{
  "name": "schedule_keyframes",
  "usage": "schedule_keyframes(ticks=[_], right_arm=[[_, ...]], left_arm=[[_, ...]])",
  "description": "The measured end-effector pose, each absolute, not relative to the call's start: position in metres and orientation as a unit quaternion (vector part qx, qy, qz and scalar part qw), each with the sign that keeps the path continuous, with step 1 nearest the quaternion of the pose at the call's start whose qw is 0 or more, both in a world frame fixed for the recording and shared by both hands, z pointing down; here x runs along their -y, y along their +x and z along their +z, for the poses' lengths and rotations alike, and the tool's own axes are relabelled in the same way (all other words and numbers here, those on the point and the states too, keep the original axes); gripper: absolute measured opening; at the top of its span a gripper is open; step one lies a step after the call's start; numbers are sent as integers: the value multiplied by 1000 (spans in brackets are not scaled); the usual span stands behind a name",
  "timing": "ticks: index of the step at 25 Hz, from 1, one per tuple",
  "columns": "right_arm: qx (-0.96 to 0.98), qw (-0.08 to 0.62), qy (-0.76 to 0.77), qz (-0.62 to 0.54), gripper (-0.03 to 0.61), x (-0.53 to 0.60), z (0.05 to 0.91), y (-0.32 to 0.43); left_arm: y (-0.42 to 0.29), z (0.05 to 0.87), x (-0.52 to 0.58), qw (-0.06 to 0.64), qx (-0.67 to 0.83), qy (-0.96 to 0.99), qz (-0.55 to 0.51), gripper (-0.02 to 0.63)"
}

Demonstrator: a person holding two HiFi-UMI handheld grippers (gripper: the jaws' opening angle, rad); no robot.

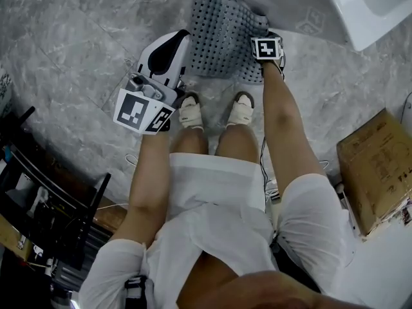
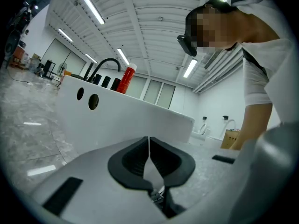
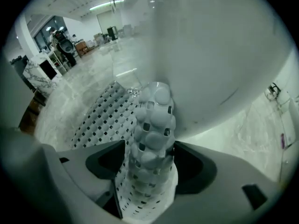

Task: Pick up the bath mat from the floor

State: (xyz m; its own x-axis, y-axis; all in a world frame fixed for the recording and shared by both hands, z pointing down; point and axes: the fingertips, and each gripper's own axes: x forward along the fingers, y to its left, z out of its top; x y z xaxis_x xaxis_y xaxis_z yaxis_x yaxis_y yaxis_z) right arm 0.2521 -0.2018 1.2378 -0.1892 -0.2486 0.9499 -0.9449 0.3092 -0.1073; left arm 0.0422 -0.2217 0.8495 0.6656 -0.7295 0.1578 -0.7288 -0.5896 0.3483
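bath mat (image 1: 222, 34) corner behind right claw (image 1: 269, 58)

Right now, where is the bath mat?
In the head view the bath mat lies on the floor just ahead of the person's shoes, beside the white tub; a raised fold at its right edge stands between the right gripper's jaws.

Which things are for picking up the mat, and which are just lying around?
For the job: mat; right gripper, open around a fold of the mat; left gripper, shut and empty.
Just lying about: box, tub, red bottle.
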Motion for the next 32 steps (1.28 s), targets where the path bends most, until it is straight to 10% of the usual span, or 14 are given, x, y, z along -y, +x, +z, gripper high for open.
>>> schedule_keyframes(ticks=[10,32], right_arm=[[679,493,409,360,107,180,1204,227],[722,497,334,347,66,175,1037,161]], left_arm=[[29,836,221,206,420,884,9,17],[-8,703,217,231,472,851,-17,15]])
